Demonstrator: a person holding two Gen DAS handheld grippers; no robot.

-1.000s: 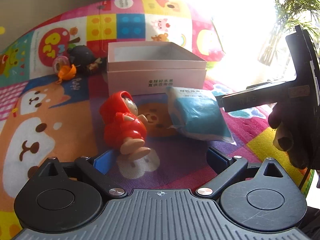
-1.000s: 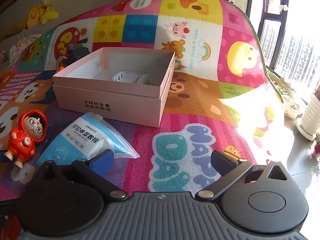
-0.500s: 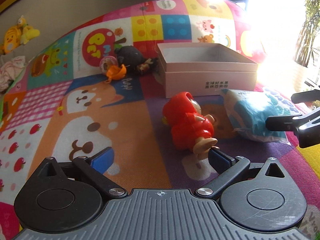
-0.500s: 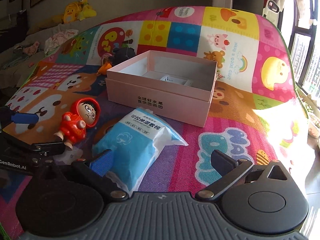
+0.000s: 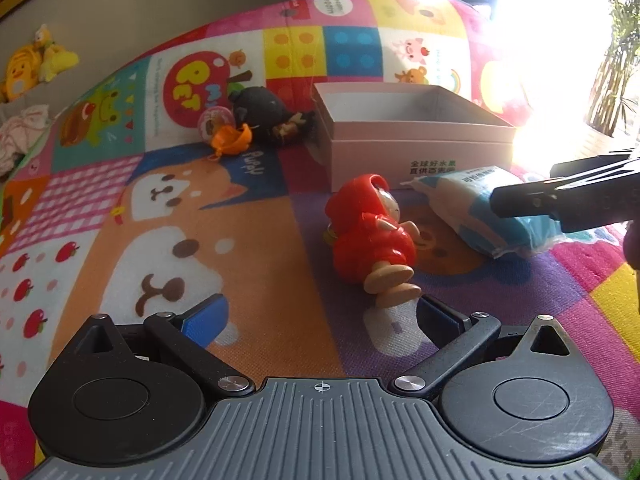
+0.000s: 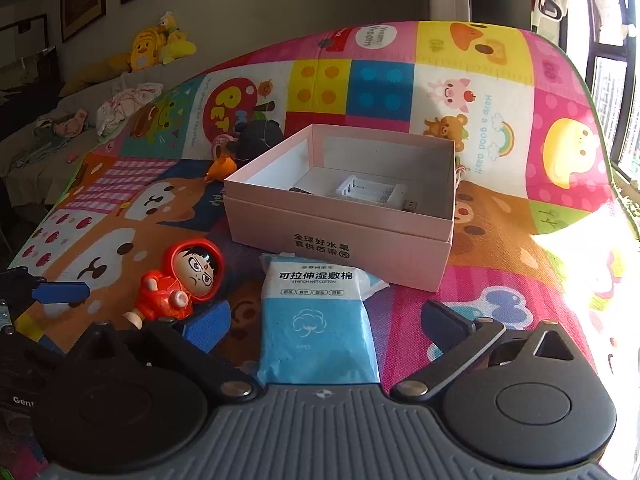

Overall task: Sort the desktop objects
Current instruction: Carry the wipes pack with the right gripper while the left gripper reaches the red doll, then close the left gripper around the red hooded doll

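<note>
The right tongs (image 6: 326, 332) gape wide around the blue cotton packet (image 6: 318, 320), not gripping it. The left tongs (image 5: 320, 316) stand wide open, empty, near the red-hooded doll (image 5: 370, 236) before the pink box (image 6: 340, 200).

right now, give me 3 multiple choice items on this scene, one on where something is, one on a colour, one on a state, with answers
1. Where does the blue cotton pack lie?
A. inside the pink box
B. on the mat in front of the pink box, between the right gripper's fingers
C. on the sofa

2. What colour is the hood of the toy figure?
A. green
B. red
C. white

3. What is the state of the left gripper?
A. shut on the toy figure
B. shut on the cotton pack
C. open, holding nothing

Answers:
1 B, the right wrist view shows the pack flat on the mat, with the right gripper open around it.
2 B, hood and coat are red.
3 C, its fingers stand wide apart, and the figure's feet lie just ahead.
</note>
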